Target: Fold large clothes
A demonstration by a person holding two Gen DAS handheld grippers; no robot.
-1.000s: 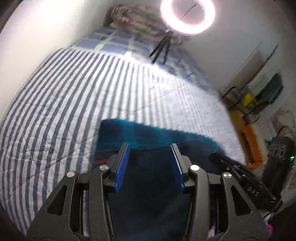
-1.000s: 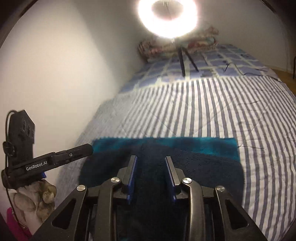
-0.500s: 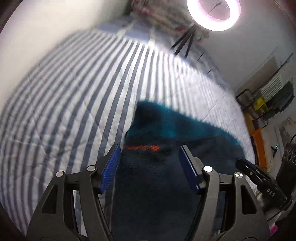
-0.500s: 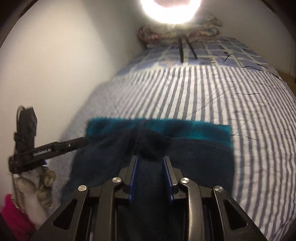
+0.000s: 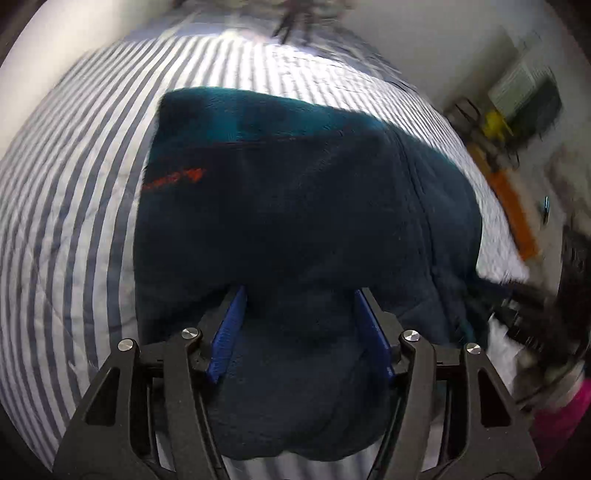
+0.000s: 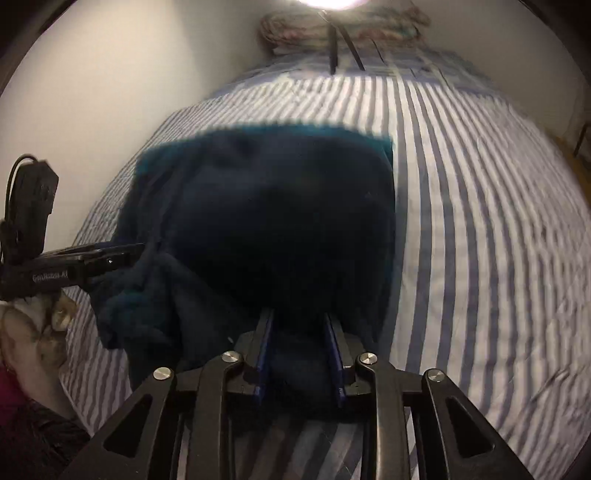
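One dark navy fleece garment is seen lying on a bed covered by one blue-and-white striped quilt. A teal band runs along the garment's far edge, and one small orange mark is visible near its left edge. The near part of the garment is bunched up between the fingers of two hand-held grippers.

The left gripper is seen with its two blue pads set wide apart; its jaws are closing, with a thick fold of fleece lying between them. Whether the pads press on the cloth cannot be told with certainty, though the fabric fills the gap from pad to pad.

The right gripper is seen with its two pads much closer together, clamped on a gathered ridge of the same garment.

In the right wrist view, the left gripper appears at the far left edge, against the garment's left side. At the far end of the bed, one heap of patterned bedding is seen, with two dark tripod legs in front of it.
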